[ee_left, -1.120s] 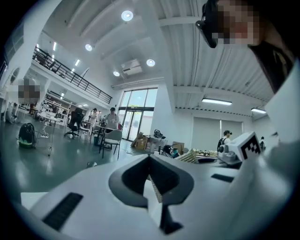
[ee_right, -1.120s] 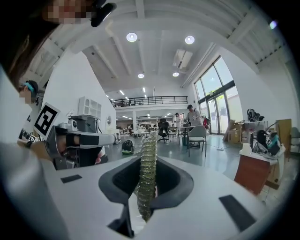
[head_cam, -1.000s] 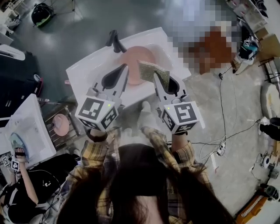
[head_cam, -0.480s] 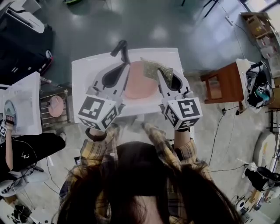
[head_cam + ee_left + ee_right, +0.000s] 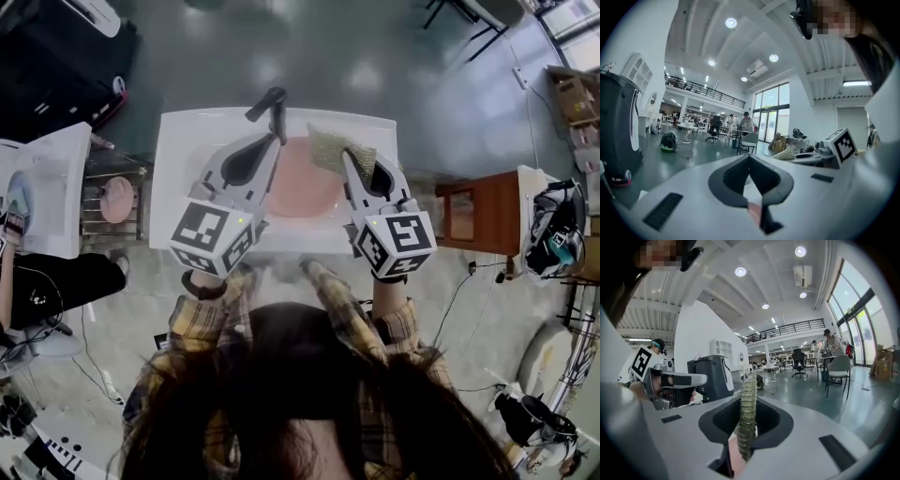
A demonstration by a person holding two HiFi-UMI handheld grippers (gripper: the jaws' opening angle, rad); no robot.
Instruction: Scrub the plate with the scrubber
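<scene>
A pink plate [image 5: 305, 187] lies in the white sink [image 5: 178, 159], below a black faucet [image 5: 273, 105]. My left gripper [image 5: 273, 142] hovers over the plate's left edge, jaws shut with nothing between them. The right gripper [image 5: 349, 157] is shut on a greenish-gold mesh scrubber [image 5: 337, 150], held above the plate's upper right rim. In the right gripper view the scrubber [image 5: 747, 418] stands edge-on between the jaws, with the pink plate [image 5: 735, 460] showing below. The left gripper view shows closed jaws and a sliver of plate [image 5: 753, 212] beneath them.
A brown wooden stand [image 5: 469, 211] sits right of the sink. To the left are a metal rack holding another pink plate [image 5: 117, 199] and a second white table [image 5: 47, 187]. Another person [image 5: 28, 281] sits at the far left. Cables run across the floor at lower right.
The view has swung, so the sink now sits square ahead instead of tilted. Both grippers turned with it and stay over the plate. The scrubber remains gripped.
</scene>
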